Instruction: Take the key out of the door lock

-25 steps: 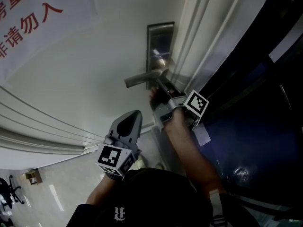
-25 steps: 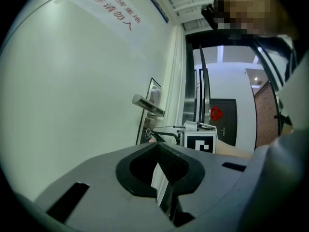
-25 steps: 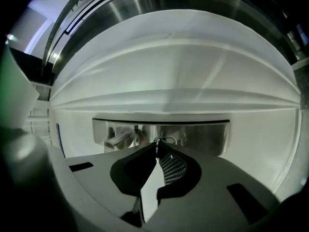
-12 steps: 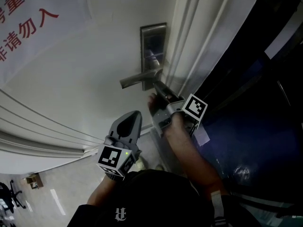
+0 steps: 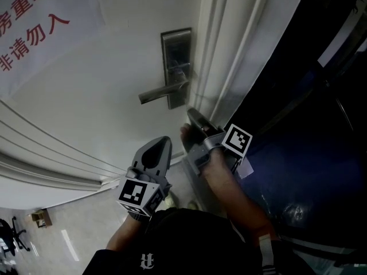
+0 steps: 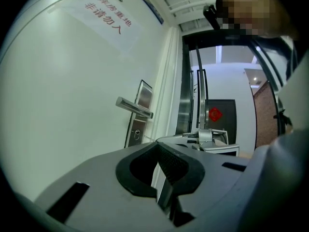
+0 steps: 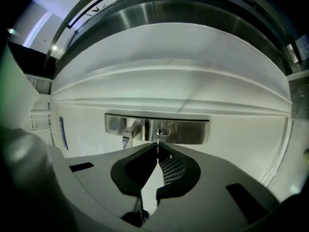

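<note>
**A:** White door (image 5: pixel 103 107), steel lock plate (image 7: pixel 188 131). Where's the key (image 7: pixel 157 146)?

**B:** In the nearer right gripper (image 7: pixel 157 154), jaws clamped on it. It runs lengthwise toward 12 o'clock, tip at the keyhole (image 7: pixel 159 131). I can't tell whether it's freed.

**A:** Left gripper (image 6: pixel 158 151)?

**B:** Pressed closed on nothing, at 7 o'clock below the plate in the head view.

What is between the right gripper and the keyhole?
Only the thin key, pinched in the right gripper and pointing at the keyhole; the right gripper view shows it.
</note>
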The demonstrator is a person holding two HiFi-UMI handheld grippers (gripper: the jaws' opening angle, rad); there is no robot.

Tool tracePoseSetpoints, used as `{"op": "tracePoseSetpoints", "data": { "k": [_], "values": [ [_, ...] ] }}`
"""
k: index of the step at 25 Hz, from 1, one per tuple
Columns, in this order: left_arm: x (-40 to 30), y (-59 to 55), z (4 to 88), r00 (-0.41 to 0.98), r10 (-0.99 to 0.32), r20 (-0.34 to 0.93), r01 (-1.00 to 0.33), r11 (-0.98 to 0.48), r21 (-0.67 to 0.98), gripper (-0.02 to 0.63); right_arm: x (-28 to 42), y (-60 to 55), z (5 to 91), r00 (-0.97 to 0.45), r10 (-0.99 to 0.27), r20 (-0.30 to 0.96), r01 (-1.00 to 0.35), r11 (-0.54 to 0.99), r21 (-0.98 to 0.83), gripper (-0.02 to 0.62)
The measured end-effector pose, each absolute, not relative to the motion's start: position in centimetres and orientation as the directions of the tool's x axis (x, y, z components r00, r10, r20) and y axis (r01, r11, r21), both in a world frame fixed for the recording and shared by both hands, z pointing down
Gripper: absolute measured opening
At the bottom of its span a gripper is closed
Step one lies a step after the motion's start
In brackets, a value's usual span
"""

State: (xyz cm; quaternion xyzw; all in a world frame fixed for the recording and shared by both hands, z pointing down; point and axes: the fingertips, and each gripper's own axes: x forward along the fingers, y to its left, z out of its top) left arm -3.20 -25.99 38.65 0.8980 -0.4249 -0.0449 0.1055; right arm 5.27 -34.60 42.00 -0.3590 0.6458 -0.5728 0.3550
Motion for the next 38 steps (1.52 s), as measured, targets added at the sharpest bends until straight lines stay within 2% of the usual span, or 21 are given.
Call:
{"op": "tracePoseSetpoints", "data": {
  "k": [13, 23, 38],
  "values": [
    [-0.1, -20.9, 37.2, 0.632, -0.775, -0.006, -0.753, -0.615, 0.236, 0.005, 6.9, -28.0, 41.2, -0.573, -0.815, -0.088, -0.067, 0.153, -0.986, 0.02],
    [1.9, -17.2, 36.7, 0.631, -0.776, -0.014, -0.756, -0.619, 0.214, 0.005, 8.4, -22.7, 41.7, -0.582, -0.81, -0.068, -0.081, 0.141, -0.987, 0.02],
    [3.0, -14.1, 36.3, 0.634, -0.773, -0.016, -0.757, -0.625, 0.192, 0.006, 8.6, -19.7, 40.4, -0.59, -0.801, -0.104, -0.081, 0.187, -0.979, 0.02]
  ]
}}
